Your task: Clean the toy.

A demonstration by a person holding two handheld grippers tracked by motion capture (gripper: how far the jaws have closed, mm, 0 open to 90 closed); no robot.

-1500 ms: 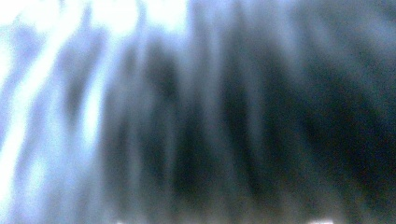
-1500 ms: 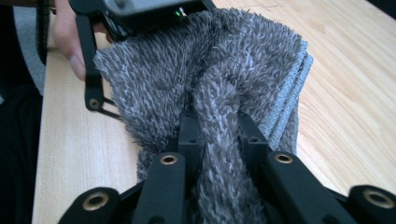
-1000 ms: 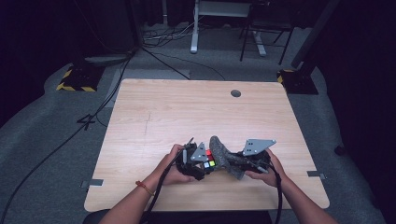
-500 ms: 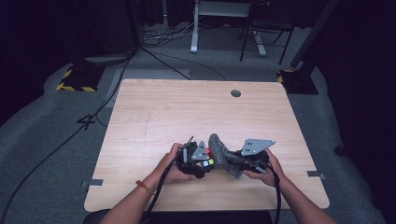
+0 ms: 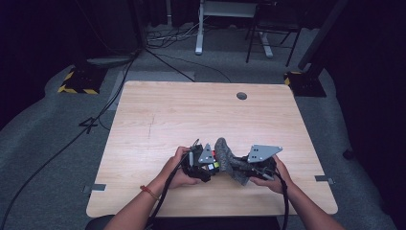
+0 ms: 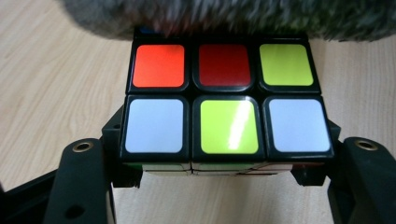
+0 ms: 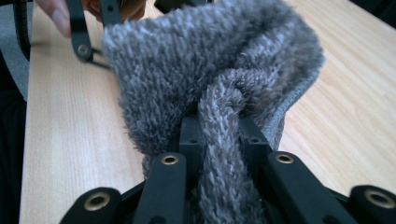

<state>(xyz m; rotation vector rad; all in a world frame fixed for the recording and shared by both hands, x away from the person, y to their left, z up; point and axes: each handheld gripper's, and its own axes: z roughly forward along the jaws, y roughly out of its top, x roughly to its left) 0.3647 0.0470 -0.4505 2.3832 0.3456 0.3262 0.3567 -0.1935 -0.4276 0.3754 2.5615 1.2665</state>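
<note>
A light wooden table (image 5: pixel 191 120) is seen from above, with a small round dark hole (image 5: pixel 242 96) near its far edge at about one o'clock from the centre. Toward six o'clock, close to the near edge, two hands are brought together. The left gripper (image 5: pixel 207 165) is held in the left hand (image 5: pixel 178 167), and a cube with coloured squares (image 5: pixel 214 166) is clamped at its tip. At three o'clock from the cube, touching it, a grey fuzzy cloth (image 5: pixel 229 160) is pinched in the right gripper (image 5: pixel 243 168), which is held by the right hand (image 5: pixel 274 173). Black cables (image 5: pixel 165 62) are laid across the grey floor at twelve o'clock.
</note>
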